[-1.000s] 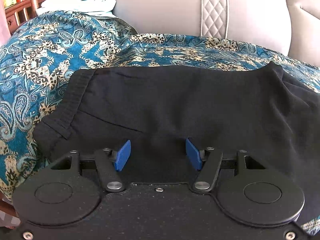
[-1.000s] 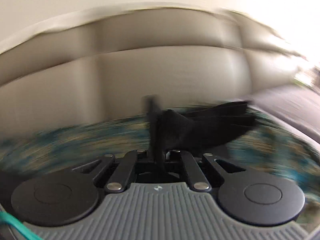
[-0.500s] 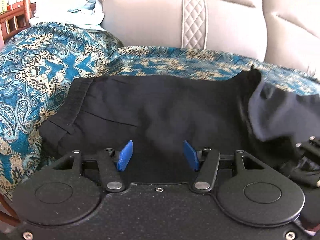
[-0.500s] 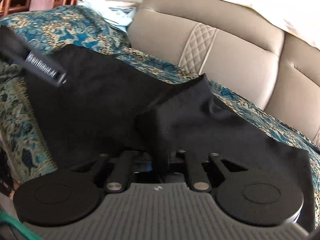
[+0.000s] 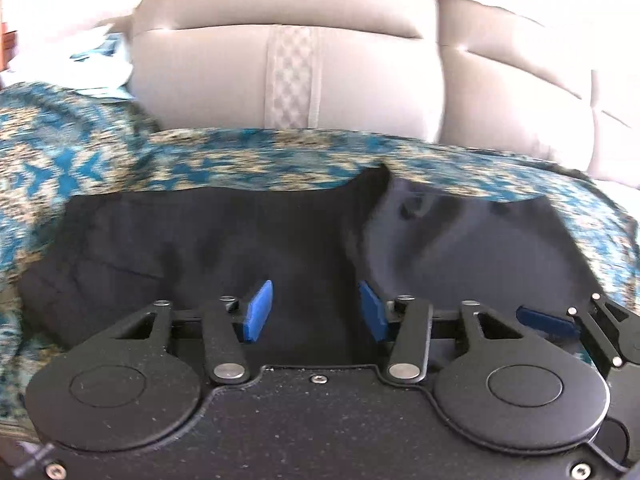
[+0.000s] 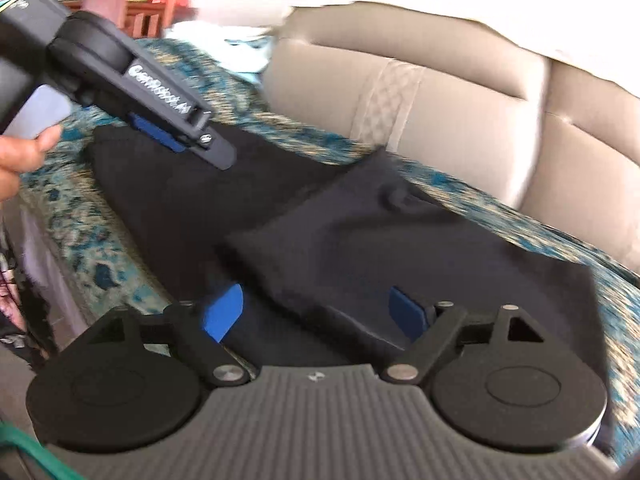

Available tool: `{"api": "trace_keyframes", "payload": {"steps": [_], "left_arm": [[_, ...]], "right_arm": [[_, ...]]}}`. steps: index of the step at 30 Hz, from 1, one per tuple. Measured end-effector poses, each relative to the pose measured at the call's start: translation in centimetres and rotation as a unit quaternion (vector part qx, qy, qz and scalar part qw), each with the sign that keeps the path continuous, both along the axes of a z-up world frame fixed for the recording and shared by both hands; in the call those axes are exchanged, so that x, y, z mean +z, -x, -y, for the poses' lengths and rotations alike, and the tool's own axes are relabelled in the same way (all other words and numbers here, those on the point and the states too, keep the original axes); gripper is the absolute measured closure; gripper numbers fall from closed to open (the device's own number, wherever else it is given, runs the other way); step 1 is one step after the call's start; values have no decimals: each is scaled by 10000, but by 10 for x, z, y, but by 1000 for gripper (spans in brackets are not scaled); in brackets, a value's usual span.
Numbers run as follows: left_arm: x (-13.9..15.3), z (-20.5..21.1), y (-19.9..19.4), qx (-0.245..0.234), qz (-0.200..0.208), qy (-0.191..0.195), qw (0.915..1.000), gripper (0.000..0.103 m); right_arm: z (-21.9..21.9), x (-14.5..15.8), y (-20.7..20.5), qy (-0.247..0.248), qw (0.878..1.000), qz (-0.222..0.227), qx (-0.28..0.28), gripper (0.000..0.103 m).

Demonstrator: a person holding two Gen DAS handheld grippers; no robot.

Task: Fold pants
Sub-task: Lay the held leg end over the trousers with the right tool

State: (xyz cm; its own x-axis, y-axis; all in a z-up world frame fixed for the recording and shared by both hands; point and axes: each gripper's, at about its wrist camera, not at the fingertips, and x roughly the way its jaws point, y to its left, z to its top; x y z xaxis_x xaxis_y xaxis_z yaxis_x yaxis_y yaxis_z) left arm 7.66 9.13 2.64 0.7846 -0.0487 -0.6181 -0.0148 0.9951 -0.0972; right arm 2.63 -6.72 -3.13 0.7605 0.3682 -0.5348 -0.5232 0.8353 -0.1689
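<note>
Left wrist view. We record black pants point(image 5: 224, 240), a matte woven cloth, lying flat on the seat of a sofa point(image 5: 360, 80) over a patterned throw point(image 5: 248, 156) in teal and cream paisley. The near portion is one smooth layer; toward the right a flap is folded over it, showing a greyer, slightly sheened face with a soft crease along its edge. The left gripper point(image 5: 316, 312) stands with its blue pads point(image 5: 258, 312) apart, nothing between them, low over the near edge of the cloth. At the right edge of this view we note the black linkage and one blue pad of the right gripper point(image 5: 592, 324). The sofa back is beige leather, padded, with a quilted diamond strip down the middle.

Right wrist view. We list the same pants point(image 6: 360, 248), a folded-over panel lying diagonally across the lower layer, its corner pointing toward the sofa back point(image 6: 460, 92). The right gripper point(image 6: 316, 312) has its blue pads spread wide, the cloth lying between and below them, not pinched. The left gripper point(image 6: 176, 136) enters from the upper left, black with white lettering, above the far edge of the pants; a hand point(image 6: 20, 156) holds it. The throw point(image 6: 88, 208) shows on both sides of the cloth.
</note>
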Motion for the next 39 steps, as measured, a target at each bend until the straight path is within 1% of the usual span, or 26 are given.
{"api": "trace_keyframes", "payload": {"steps": [1, 2, 4, 6, 9, 12, 15, 17, 20, 21, 23, 27, 30, 32, 35, 36, 38, 39], "left_arm": [[-1, 8, -1, -119, -1, 48, 9999, 67], [-2, 15, -2, -211, -12, 85, 9997, 68], [-7, 30, -3, -371, -27, 132, 9992, 69], [-13, 44, -6, -496, -44, 91, 9987, 69], [-25, 64, -11, -555, -104, -201, 9982, 68], [-41, 76, -15, -509, -316, -492, 9970, 69], [-54, 78, -15, -441, -446, -709, 9955, 67], [-58, 77, -15, -438, -391, -747, 9955, 66], [-58, 76, -14, -425, -398, -748, 9955, 66], [-58, 75, -14, -417, -395, -733, 9957, 66], [-59, 74, -12, -396, -373, -715, 9960, 66], [-59, 72, -10, -349, -339, -657, 9967, 65], [-60, 68, -9, -326, -319, -552, 9974, 65], [-60, 67, -8, -312, -303, -492, 9978, 65], [-62, 62, -8, -310, -272, -403, 9983, 64], [-62, 60, -8, -318, -258, -383, 9984, 64], [-64, 58, -7, -336, -216, -355, 9986, 64], [-64, 57, -6, -347, -194, -349, 9986, 64]], "right_arm": [[6, 1, -2, -22, 9999, 13, -171, 13], [15, 1, -3, -72, 9993, 24, -377, 13], [35, 1, -5, -253, 9965, -45, -789, 13], [55, 1, -8, -474, 9910, -121, -1249, 13], [86, 0, -10, -682, 9802, -150, -1853, 14], [110, -6, -12, -789, 9695, -245, -2306, 14], [130, -16, -15, -710, 9599, -391, -2684, 17], [137, -19, -17, -683, 9569, -385, -2798, 17], [137, -14, -24, -656, 9577, -457, -2765, 16], [134, -10, -27, -728, 9600, -503, -2657, 16], [128, 0, -38, -922, 9667, -676, -2291, 16], [91, 24, -76, -788, 9825, -766, -1507, 18], [51, 36, -111, -780, 9891, -884, -879, 30], [24, 40, -137, -757, 9903, -977, -640, 44], [-14, 36, -169, -684, 9904, -1125, -427, 56], [-24, 34, -179, -646, 9900, -1190, -402, 58], [-41, 26, -197, -564, 9881, -1371, -399, 68], [-48, 21, -207, -506, 9867, -1488, -422, 69]]}}
